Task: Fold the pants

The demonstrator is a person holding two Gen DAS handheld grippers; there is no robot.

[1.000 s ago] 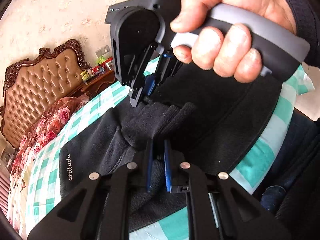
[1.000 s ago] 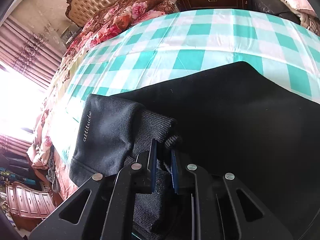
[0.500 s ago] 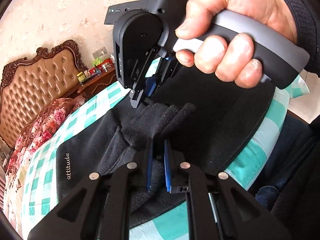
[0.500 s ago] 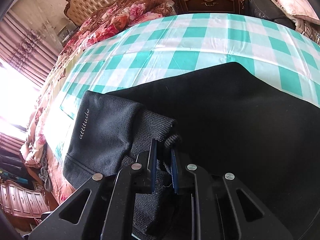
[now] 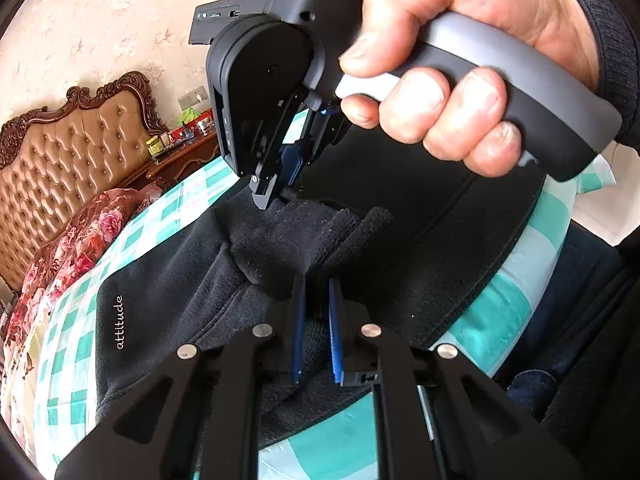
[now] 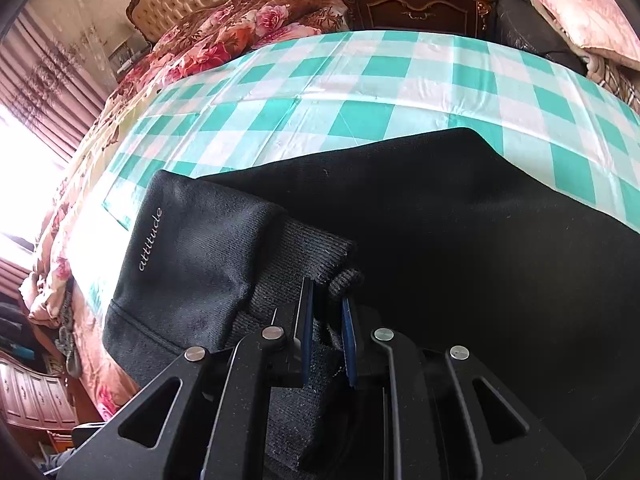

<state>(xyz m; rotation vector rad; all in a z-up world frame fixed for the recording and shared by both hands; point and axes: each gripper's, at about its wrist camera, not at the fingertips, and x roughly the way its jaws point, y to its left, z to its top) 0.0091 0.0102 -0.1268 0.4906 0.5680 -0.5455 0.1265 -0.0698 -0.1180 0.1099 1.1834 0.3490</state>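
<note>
- the pants (image 6: 460,240) lie on the bed (image 6: 360,92), spread ahead of both grippers.
- left gripper (image 5: 316,308) and right gripper (image 6: 326,312) are each clamped on the ribbed cuffs (image 5: 304,236).
- step, i judge: carrying the cuffs over for a fold; next needs both moving together.

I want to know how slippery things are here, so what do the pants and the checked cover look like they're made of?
The pants look like soft matte black fleece or brushed knit, with a fuzzy nap and ribbed cuffs. The checked cover looks like thin plastic or coated sheet: it is glossy, with sharp fold creases, though shiny fabric is possible.
</note>
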